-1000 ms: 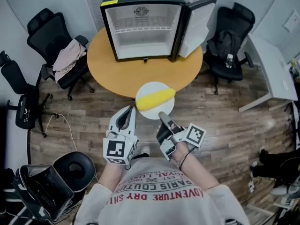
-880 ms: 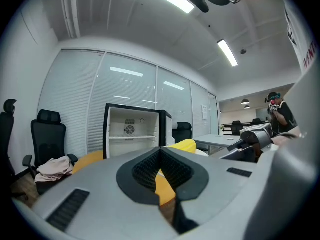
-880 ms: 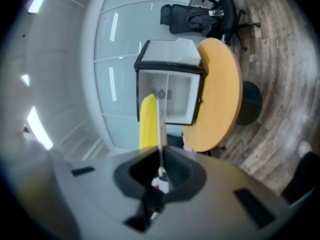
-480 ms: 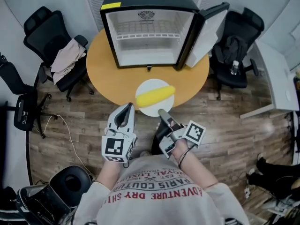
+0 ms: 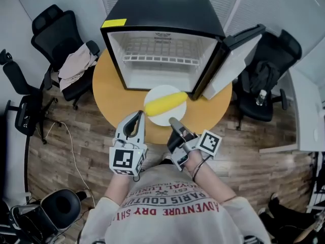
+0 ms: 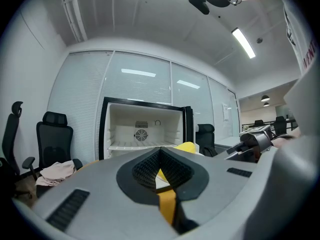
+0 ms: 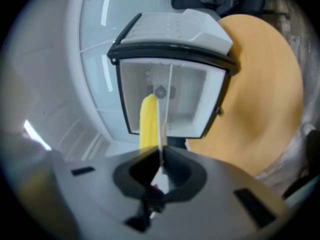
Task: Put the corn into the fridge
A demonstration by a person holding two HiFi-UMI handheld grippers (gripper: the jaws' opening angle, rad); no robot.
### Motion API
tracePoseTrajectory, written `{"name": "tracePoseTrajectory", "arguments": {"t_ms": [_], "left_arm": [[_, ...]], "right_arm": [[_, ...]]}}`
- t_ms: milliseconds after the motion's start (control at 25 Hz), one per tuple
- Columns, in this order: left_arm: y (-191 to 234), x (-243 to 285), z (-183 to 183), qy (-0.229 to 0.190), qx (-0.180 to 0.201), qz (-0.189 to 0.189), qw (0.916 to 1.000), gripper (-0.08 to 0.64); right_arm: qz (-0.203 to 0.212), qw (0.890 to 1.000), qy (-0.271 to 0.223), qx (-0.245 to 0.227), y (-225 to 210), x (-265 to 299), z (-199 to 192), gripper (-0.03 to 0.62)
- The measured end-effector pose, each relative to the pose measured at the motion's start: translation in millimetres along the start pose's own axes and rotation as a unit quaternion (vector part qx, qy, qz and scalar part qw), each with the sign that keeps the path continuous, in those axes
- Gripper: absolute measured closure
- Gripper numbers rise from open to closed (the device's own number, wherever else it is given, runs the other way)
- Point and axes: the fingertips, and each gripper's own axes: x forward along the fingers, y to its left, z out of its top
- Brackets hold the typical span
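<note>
A yellow corn cob (image 5: 165, 103) lies on a white plate (image 5: 163, 119), held level over the round table just before the open black fridge (image 5: 162, 60). My left gripper (image 5: 138, 116) is shut on the plate's near left rim, my right gripper (image 5: 173, 121) on its near right rim. In the right gripper view the plate (image 7: 161, 109) runs edge-on out of the shut right gripper (image 7: 161, 156), with the corn (image 7: 148, 121) beside it. In the left gripper view the corn (image 6: 188, 146) peeks over the shut left gripper (image 6: 161, 155). The fridge's white inside (image 6: 142, 131) holds one wire shelf and nothing else.
The fridge door (image 5: 232, 65) stands swung out to the right. The wooden table (image 5: 108, 99) carries the fridge. Black office chairs stand at the left (image 5: 61, 32), one draped with cloth (image 5: 76, 65), and another at the right (image 5: 266, 83). A cable lies on the wood floor (image 5: 71, 146).
Both grippers have carried the plate with the corn forward, from over the floor at the table's edge to over the table, close to the fridge opening. Both grips stay the same.
</note>
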Motion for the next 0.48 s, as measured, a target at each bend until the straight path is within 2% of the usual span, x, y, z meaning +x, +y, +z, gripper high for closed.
{"name": "tracePoseTrajectory", "arguments": {"t_ms": [240,480], "left_arm": [[-1.6,32.7,-1.5,0.004,0.006,0.018,0.9998,0.534],[10.1,52.3,1.9,0.001,0.011,0.015,0.9998,0.534]], "right_arm": [[-0.002,1.0,0.024,0.003,-0.4,20.2,35.2,0.552],[0.001,1.0,0.012,0.005,2.3,38.2,54.4,0.552]]}}
